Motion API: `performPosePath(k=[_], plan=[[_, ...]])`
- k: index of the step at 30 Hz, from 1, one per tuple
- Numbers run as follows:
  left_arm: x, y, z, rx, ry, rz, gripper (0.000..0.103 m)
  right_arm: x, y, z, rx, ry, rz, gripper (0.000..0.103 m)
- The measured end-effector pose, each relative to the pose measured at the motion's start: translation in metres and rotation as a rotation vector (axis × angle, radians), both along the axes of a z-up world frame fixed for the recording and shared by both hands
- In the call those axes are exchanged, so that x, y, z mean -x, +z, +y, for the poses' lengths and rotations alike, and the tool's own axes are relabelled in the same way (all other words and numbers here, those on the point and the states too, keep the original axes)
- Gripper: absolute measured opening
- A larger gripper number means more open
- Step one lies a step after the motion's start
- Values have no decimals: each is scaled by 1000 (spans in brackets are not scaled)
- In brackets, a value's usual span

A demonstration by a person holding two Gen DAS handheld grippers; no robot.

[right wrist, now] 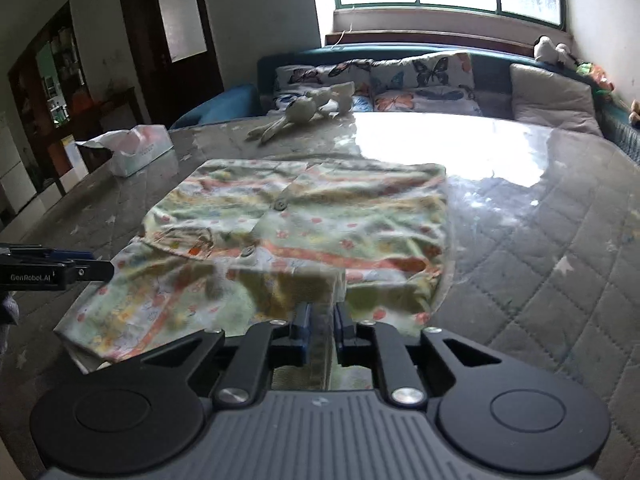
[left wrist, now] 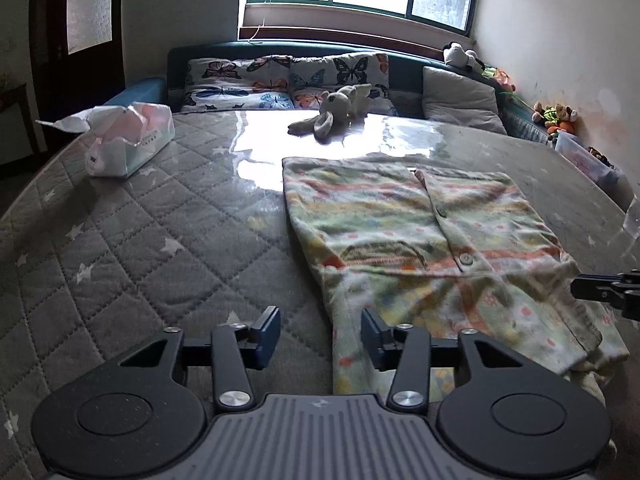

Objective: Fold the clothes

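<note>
A pale green buttoned top (left wrist: 400,216) with orange stripes and small prints lies spread on the grey quilted mattress (left wrist: 140,240). My left gripper (left wrist: 320,338) stands open at the garment's near left edge. Its right finger is over the cloth and its left finger over bare mattress, and nothing is pinched. In the right wrist view the top (right wrist: 320,216) fills the middle, and my right gripper (right wrist: 322,324) is shut on a raised fold of its near hem. The right gripper (left wrist: 608,286) pokes in at the right edge of the left view. The left gripper (right wrist: 96,270) shows at the left of the right view.
A soft tissue pack (left wrist: 132,140) lies on the mattress at far left. A plush rabbit (left wrist: 340,108) rests before butterfly pillows (left wrist: 288,80) at the headboard, with a grey cushion (left wrist: 460,96) to the right. Small toys (left wrist: 556,116) line the right wall.
</note>
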State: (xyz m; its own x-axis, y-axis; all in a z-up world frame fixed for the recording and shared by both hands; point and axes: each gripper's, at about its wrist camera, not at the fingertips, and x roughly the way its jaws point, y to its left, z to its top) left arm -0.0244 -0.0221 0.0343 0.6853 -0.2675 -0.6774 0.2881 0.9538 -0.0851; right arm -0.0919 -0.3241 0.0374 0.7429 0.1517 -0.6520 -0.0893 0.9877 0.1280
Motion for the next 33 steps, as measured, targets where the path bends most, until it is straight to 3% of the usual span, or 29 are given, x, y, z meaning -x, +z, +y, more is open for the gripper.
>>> performPosePath(k=[3, 8, 13, 16, 21, 30, 33], plan=[[-5, 2, -8, -19, -6, -23, 45, 0, 7, -4, -1, -1, -27, 12], [-14, -6, -21, -92, -20, -45, 28, -12, 6, 2, 2, 43, -32, 12], [-20, -14, -21, -140, -2, -46, 26, -28, -14, 11, 25, 74, 22, 12], [-20, -13, -16, -134, 3, -39, 26, -28, -19, 10, 24, 77, 41, 12], [-10, 1, -16, -93, -19, -41, 27, -12, -4, 13, 32, 124, 18, 13], [23, 14, -63, 17, -241, -21, 27, 5, -1, 29, 49, 194, 25, 13], [31, 8, -79, 9, -294, -8, 28, 6, -3, 34, 27, 218, 30, 15]])
